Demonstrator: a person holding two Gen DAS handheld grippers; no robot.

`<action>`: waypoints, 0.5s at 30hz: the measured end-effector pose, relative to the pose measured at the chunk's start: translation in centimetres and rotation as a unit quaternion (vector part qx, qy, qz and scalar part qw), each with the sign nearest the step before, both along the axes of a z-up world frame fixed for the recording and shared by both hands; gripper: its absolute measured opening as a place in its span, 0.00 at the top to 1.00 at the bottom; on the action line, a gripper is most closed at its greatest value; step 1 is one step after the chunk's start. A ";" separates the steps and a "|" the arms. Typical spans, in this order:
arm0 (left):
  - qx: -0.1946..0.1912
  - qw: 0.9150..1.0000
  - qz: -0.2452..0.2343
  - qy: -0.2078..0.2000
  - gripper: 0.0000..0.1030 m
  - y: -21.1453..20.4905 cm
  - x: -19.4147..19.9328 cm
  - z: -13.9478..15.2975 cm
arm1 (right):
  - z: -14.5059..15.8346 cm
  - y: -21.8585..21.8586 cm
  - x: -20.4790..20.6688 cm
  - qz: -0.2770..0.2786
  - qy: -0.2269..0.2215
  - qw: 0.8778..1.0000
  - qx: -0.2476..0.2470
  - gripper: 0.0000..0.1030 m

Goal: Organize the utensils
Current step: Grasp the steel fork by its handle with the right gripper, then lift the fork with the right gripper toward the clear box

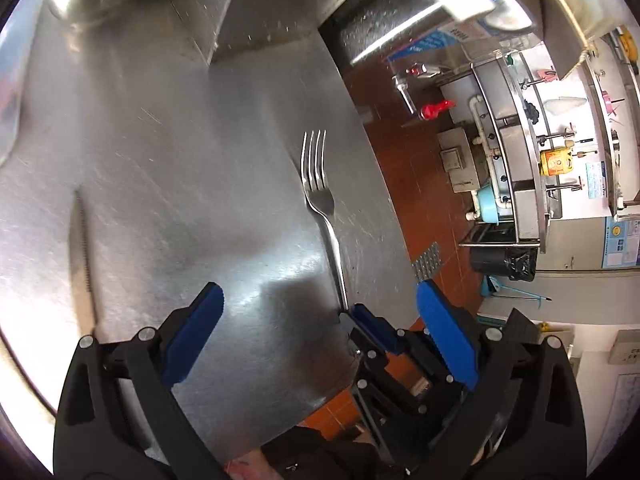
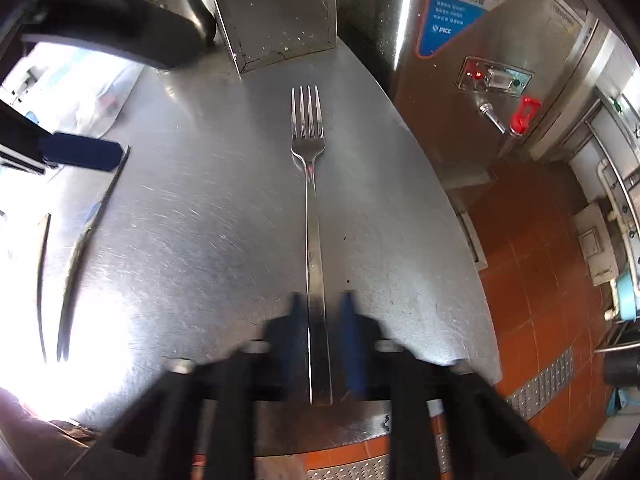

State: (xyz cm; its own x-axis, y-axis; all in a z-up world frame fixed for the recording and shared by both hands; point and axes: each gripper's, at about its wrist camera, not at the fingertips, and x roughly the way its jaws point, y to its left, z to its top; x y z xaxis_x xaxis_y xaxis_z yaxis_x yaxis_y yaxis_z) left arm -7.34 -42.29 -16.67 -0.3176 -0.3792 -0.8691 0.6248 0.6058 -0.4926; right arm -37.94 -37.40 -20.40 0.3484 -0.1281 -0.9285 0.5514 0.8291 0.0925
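Both right jaws beside fork [image 2: 313, 248] handle

"PICC" on blue label [image 2: 466, 4], steel cabinet [image 2: 500, 92]

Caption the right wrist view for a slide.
Right tool closing around a fork's handle on a steel table.

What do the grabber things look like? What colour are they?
Both are black plastic claws with bright blue pads on the two fingers. The left gripper has ridged blue pads, black linkage arms and round silver bolts at the joints. The right gripper looks the same, with narrow blue pads, but it is blurred. No cables or markings show.
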 end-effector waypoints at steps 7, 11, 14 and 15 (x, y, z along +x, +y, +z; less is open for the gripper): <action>0.033 0.998 -0.015 0.045 0.10 -1.8 -1.2 -3.6 | 0.0 2.2 -0.7 0.048 -0.030 0.997 0.048 0.90; 0.054 0.998 -0.015 0.036 0.09 -0.8 -0.9 -4.1 | 0.4 4.9 -0.2 0.086 -0.027 0.995 0.032 0.90; 0.083 0.996 -0.006 0.030 0.09 1.2 -0.2 -4.3 | 0.6 6.7 0.7 0.115 -0.032 0.992 0.041 0.90; 0.093 0.995 -0.001 0.030 0.09 2.0 0.0 -4.5 | 0.7 7.4 1.1 0.125 -0.032 0.991 0.041 0.90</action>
State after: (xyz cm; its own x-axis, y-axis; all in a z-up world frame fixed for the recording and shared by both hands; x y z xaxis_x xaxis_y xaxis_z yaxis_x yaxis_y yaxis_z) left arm -7.33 -40.30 -21.12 -0.3712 -0.2123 -0.9040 0.5989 0.6893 -0.4078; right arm -36.87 -30.00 -19.68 0.4178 0.0451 -0.9074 0.3201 0.9274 0.1935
